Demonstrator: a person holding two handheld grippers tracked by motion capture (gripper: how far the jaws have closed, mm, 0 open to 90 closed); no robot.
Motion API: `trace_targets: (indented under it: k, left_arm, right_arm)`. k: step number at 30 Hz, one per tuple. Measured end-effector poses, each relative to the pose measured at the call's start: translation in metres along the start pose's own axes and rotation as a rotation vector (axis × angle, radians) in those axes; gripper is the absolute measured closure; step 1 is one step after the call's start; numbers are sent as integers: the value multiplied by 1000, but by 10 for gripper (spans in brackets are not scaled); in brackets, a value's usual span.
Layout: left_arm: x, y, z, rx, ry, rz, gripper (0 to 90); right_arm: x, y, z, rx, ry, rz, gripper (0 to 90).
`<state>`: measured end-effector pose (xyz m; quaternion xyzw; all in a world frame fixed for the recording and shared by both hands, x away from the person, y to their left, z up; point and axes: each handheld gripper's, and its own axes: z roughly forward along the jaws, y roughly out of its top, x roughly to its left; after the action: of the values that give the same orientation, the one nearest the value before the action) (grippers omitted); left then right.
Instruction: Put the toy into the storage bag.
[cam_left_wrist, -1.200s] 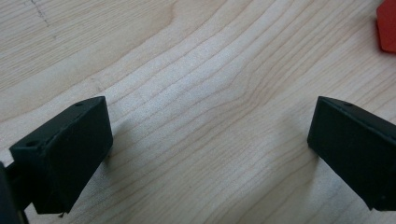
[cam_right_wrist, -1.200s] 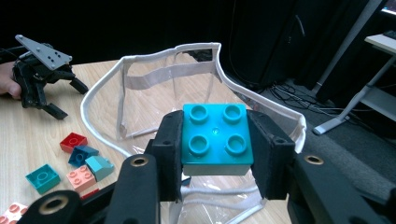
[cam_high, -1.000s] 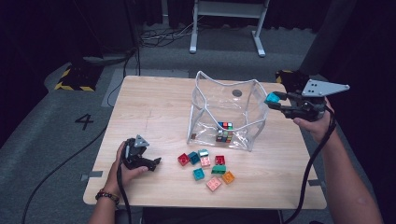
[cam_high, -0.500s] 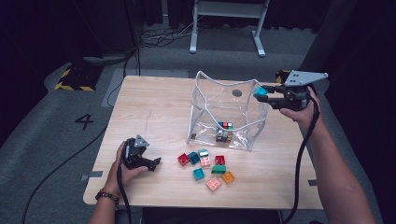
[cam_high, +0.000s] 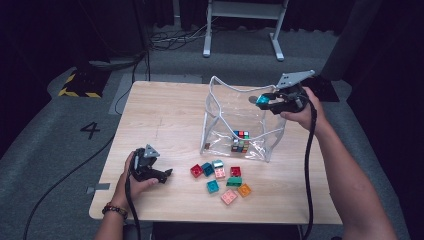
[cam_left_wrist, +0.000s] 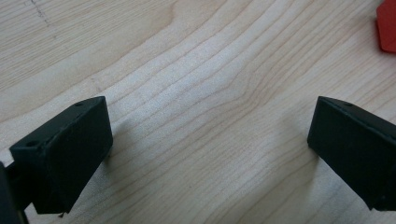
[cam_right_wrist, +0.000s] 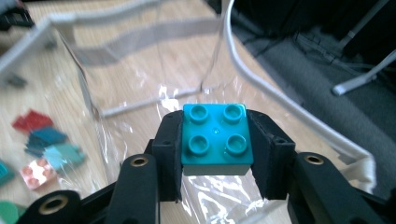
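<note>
One teal brick (cam_right_wrist: 215, 134) sits clenched in the right claw (cam_right_wrist: 215, 140), above the far right rim of the clear bag (cam_high: 222, 125). Left claw (cam_left_wrist: 205, 154) rests released on the table (cam_high: 165, 115), left of the bag.

The high view looks forward and down from above the person's side, taking in the whole desk (cam_high: 165, 115) from well off. The left gripper view sits very close over bare wood, facing almost straight down between its own jaws. The right gripper view looks along its jaws into the clear bag (cam_right_wrist: 140, 70), close up. Both it and the high view share the bag (cam_high: 240, 120) and the loose bricks (cam_high: 220, 177) beside it
</note>
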<state>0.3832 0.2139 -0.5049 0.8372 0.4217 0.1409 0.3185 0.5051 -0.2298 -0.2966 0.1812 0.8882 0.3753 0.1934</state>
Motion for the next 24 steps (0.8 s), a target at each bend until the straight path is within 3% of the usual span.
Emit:
trace_targets:
  k: [5,9,18,21,24]
  left_arm:
    - [0,0,0,0,-1,1,3]
    - [0,0,0,0,1,1,3]
    - [0,0,0,0,0,0,3]
    - [0,0,0,0,0,0,3]
    - [0,0,0,0,0,0,3]
  right_arm:
    - [-3,0,17,121,22,-24,594]
    - [-6,-3,23,221,37,-77,594]
    - [-5,-10,18,404,87,-112,594]
    - [-4,-11,16,450,80,-125,594]
    - [-4,-12,14,481,102,-158,594]
